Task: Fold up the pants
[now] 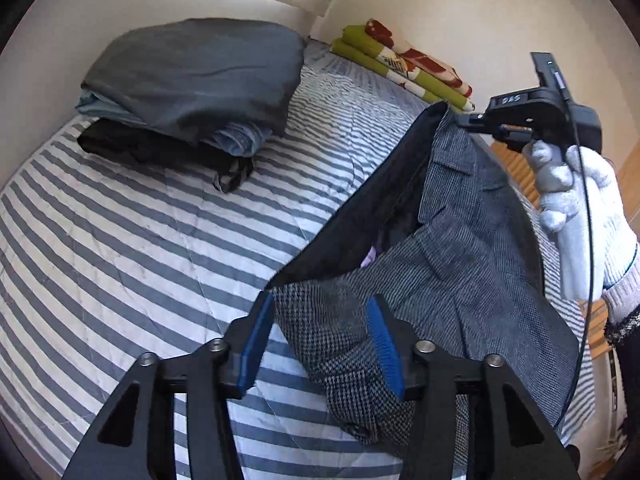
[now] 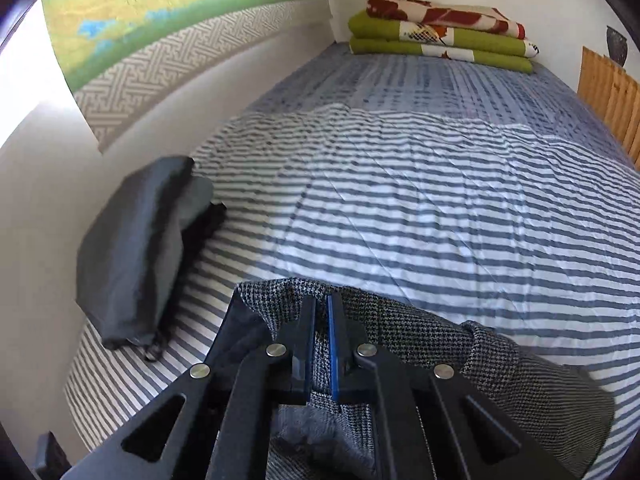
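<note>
The grey houndstooth pants [image 1: 460, 260] hang lifted over the striped bed [image 1: 140, 260], their dark lining showing at the open waist. My right gripper [image 1: 466, 120], held by a white-gloved hand [image 1: 580, 208], is shut on the top corner of the waistband. In the right wrist view the same gripper [image 2: 321, 300] pinches the pants [image 2: 420, 332] between nearly closed pads. My left gripper [image 1: 320, 300] stands open at the lower waistband corner. Cloth lies between its blue pads [image 1: 256, 340], and I see no firm pinch there.
A stack of folded dark clothes [image 1: 192, 88] sits at the bed's far left by the wall, also in the right wrist view [image 2: 132, 248]. A folded green and red blanket [image 2: 440, 36] lies at the head. A wooden rail [image 2: 608, 96] runs along the right side.
</note>
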A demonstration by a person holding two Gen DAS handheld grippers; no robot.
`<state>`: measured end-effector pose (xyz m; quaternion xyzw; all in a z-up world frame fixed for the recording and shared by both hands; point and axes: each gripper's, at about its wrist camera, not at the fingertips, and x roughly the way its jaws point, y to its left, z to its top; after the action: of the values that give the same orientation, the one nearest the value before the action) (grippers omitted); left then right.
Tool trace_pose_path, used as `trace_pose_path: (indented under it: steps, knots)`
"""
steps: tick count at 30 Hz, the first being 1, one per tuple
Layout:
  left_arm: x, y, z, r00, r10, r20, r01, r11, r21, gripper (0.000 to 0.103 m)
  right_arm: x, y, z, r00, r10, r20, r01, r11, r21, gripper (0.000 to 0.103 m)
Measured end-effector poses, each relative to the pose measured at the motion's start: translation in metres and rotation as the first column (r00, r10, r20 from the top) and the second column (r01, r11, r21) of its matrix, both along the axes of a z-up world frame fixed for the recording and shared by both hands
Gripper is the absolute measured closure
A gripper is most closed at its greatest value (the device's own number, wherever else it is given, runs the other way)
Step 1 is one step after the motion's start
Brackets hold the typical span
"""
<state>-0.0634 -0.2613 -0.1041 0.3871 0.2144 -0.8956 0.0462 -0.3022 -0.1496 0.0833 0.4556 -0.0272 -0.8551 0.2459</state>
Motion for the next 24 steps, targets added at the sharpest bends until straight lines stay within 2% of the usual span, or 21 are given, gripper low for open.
trace_pose_path:
  steps: [3, 7, 9, 13, 15, 16, 17, 18, 19, 20, 22, 24]
  knots:
    - [-0.007, 0.004, 0.006, 0.999, -0.035, -0.027, 0.034, 0.999, -0.034, 0.036, -0.012, -0.033, -0.018, 1.000, 0.010, 0.020, -0.012, 0.997, 0.077, 0.097]
    - [-0.032, 0.020, 0.002, 0.994, -0.105, 0.008, 0.105, 0.988, -0.114, 0.031, -0.014, -0.056, -0.041, 0.999, 0.032, 0.018, -0.034, 0.986, 0.163, 0.097]
    - [-0.046, 0.024, -0.004, 0.988, -0.150, 0.041, 0.154, 0.982, -0.107, 0.028, -0.014, -0.054, -0.044, 0.999, 0.036, 0.034, -0.042, 0.983, 0.180, 0.093]
    - [-0.060, 0.031, -0.022, 0.978, -0.183, 0.095, 0.192, 0.977, -0.094, 0.028, -0.002, -0.027, -0.038, 0.997, 0.035, 0.069, -0.046, 0.987, 0.157, 0.076]
    - [-0.060, 0.031, -0.032, 0.973, -0.194, 0.125, 0.205, 0.975, -0.082, 0.039, 0.011, -0.013, -0.036, 0.992, 0.067, 0.110, -0.080, 0.989, 0.124, 0.065]
    - [-0.059, 0.031, -0.037, 0.969, -0.199, 0.144, 0.211, 0.975, -0.072, 0.067, 0.019, -0.008, -0.037, 0.986, 0.093, 0.136, -0.108, 0.989, 0.105, 0.063]
    - [-0.059, 0.031, -0.043, 0.968, -0.195, 0.158, 0.208, 0.976, -0.068, 0.079, 0.028, -0.004, -0.040, 0.981, 0.119, 0.154, -0.135, 0.986, 0.094, 0.061]
    - [-0.055, 0.031, -0.044, 0.970, -0.189, 0.151, 0.201, 0.977, -0.070, 0.081, 0.038, -0.002, -0.045, 0.975, 0.144, 0.171, -0.162, 0.982, 0.093, 0.060]
    - [-0.050, 0.032, -0.044, 0.972, -0.189, 0.141, 0.200, 0.977, -0.069, 0.090, 0.048, -0.001, -0.051, 0.967, 0.171, 0.188, -0.192, 0.977, 0.097, 0.060]
    - [-0.045, 0.031, -0.041, 0.973, -0.193, 0.128, 0.201, 0.978, -0.049, 0.092, 0.058, -0.003, -0.057, 0.959, 0.196, 0.203, -0.220, 0.970, 0.104, 0.060]
    - [-0.033, 0.026, -0.032, 0.977, -0.194, 0.085, 0.196, 0.980, -0.017, 0.093, 0.076, -0.009, -0.070, 0.951, 0.227, 0.209, -0.258, 0.956, 0.139, 0.060]
    - [-0.017, 0.016, -0.022, 0.981, -0.190, 0.046, 0.189, 0.982, 0.010, 0.094, 0.093, -0.017, -0.078, 0.958, 0.231, 0.169, -0.264, 0.941, 0.210, 0.061]
